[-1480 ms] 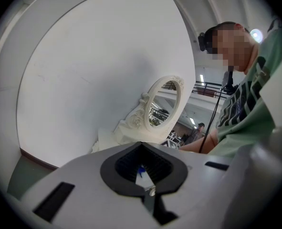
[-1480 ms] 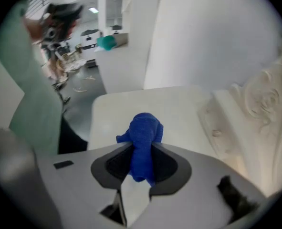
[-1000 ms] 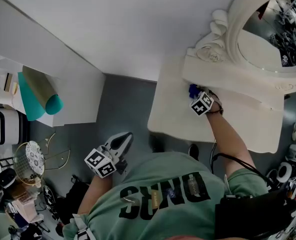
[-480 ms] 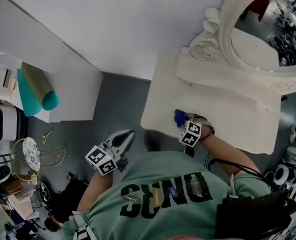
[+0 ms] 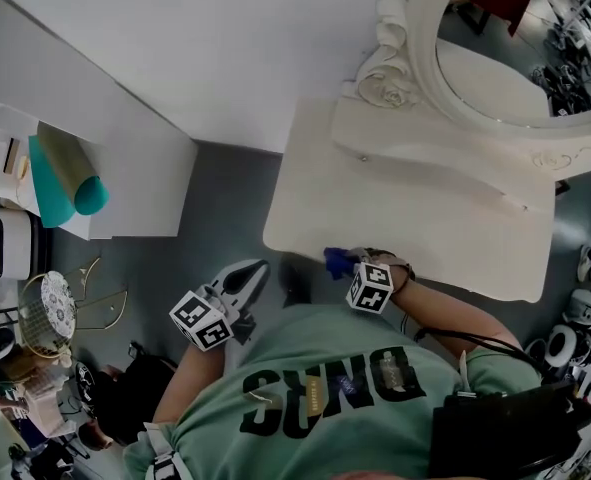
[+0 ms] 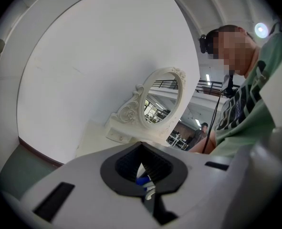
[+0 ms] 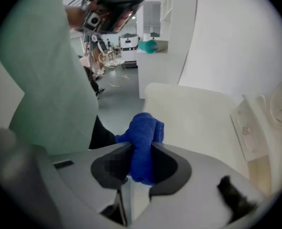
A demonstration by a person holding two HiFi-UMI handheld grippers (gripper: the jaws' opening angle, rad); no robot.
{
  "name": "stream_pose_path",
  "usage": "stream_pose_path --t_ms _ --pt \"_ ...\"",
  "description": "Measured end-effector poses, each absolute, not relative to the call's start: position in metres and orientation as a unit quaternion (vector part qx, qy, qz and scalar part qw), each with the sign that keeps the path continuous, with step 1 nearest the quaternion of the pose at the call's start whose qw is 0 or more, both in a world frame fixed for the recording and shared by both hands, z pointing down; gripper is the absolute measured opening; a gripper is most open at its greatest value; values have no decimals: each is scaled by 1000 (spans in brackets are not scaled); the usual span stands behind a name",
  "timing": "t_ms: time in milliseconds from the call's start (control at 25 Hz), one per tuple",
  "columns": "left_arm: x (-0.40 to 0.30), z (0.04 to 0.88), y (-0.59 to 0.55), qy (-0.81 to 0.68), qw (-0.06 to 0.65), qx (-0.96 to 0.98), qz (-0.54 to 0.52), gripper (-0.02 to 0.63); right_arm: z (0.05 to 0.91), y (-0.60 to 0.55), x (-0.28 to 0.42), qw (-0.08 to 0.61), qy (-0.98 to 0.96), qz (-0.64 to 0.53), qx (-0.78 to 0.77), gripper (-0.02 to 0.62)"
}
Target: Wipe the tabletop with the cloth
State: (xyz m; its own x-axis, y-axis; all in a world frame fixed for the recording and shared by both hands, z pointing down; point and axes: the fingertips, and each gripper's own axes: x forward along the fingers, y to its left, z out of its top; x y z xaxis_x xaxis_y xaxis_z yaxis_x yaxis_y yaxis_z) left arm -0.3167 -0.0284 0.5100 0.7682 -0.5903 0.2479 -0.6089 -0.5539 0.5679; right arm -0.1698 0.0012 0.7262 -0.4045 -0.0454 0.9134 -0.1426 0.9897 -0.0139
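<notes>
A plain white wall fills the upper part of the head view and meets a grey floor below it. Against the wall stands a cream-white dressing surface with a raised back ledge. On it is an oval mirror in a carved cream frame, whose glass reflects a larger room with ceiling strip lights. To the left, a white cabinet holds a teal rolled sheet beside an olive one. On the floor below it is what may be a round wire stand. A bright ceiling lamp shows in the left gripper view.
</notes>
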Motion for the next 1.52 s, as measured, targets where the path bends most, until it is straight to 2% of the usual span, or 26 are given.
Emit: stream_pose_path --t_ms 160,360,640,960,1160,1520 --pt "-310 510 -18 -346 326 880 22 1 718 -104 -115 515 -831 93 192 103" --pt "-319 508 -14 -360 324 875 29 2 730 -217 -53 541 -786 66 292 103" --pt "-337 505 -16 -370 318 872 31 2 736 -240 -49 563 -765 37 311 103" --pt "-323 505 -21 -354 315 880 38 1 739 -250 -46 594 -725 -47 347 101" --pt "-308 504 -17 -343 317 883 38 2 735 -211 -55 598 -744 -19 295 100" --pt "-255 485 -15 -329 283 900 33 1 735 6 -103 562 -821 -28 91 100"
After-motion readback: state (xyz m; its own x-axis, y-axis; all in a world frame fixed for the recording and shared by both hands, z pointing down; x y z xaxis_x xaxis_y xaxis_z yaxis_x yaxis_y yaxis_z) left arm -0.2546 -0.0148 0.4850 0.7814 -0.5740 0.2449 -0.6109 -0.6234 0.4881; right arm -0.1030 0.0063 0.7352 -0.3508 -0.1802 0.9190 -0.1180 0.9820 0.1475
